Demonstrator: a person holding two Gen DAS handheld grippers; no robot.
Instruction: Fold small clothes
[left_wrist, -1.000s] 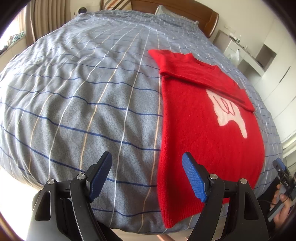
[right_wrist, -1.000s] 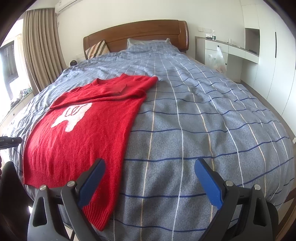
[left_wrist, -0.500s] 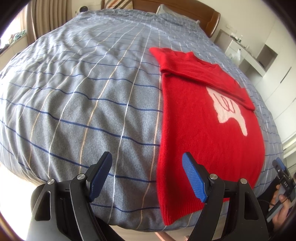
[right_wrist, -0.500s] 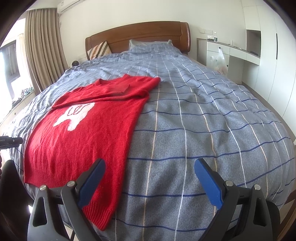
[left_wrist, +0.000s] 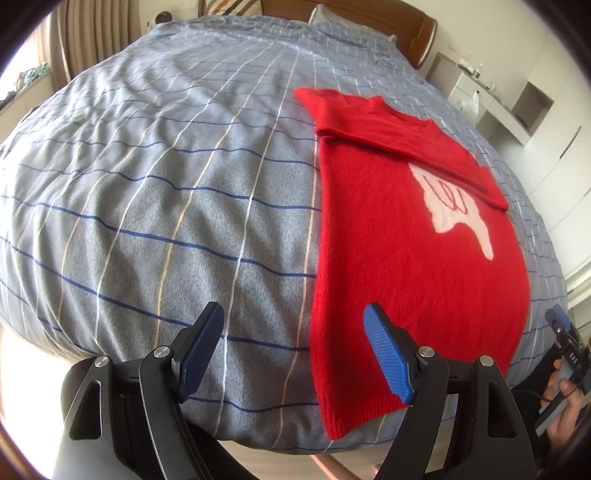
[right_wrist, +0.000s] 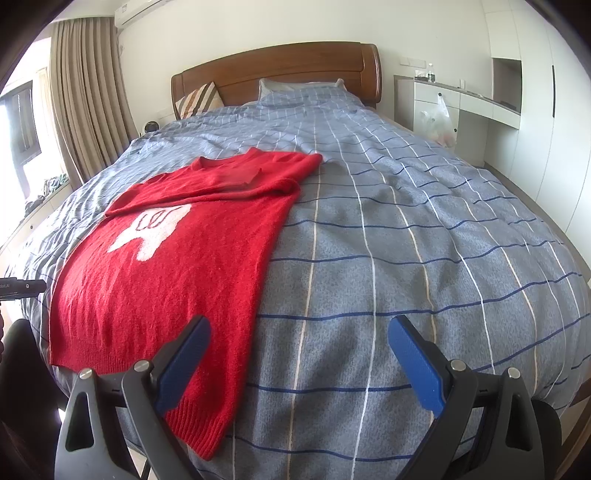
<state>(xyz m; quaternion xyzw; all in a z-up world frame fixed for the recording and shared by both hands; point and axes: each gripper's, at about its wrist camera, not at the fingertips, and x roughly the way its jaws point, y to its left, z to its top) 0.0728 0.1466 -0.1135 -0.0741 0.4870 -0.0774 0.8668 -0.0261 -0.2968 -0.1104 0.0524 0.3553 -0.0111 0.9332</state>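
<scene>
A red knitted sweater (left_wrist: 402, 236) with a white figure on its chest lies flat on the bed, its sleeves folded across the top. Its hem hangs a little over the foot of the bed. My left gripper (left_wrist: 293, 349) hovers open above the bed's near edge, the sweater's left side just under its right finger. In the right wrist view the sweater (right_wrist: 177, 266) spreads to the left. My right gripper (right_wrist: 299, 363) is open over the near edge, its left finger above the sweater's hem corner. Neither holds anything.
The bed carries a grey-blue checked duvet (right_wrist: 424, 236), with pillows and a wooden headboard (right_wrist: 295, 70) at the far end. Curtains (right_wrist: 85, 103) hang at the left, white cabinets and a desk (right_wrist: 480, 99) stand at the right. A person's hand (left_wrist: 565, 417) shows at the left view's right edge.
Both views have shifted only slightly; the sweater and both grippers stand as before, jaws at the same width.
</scene>
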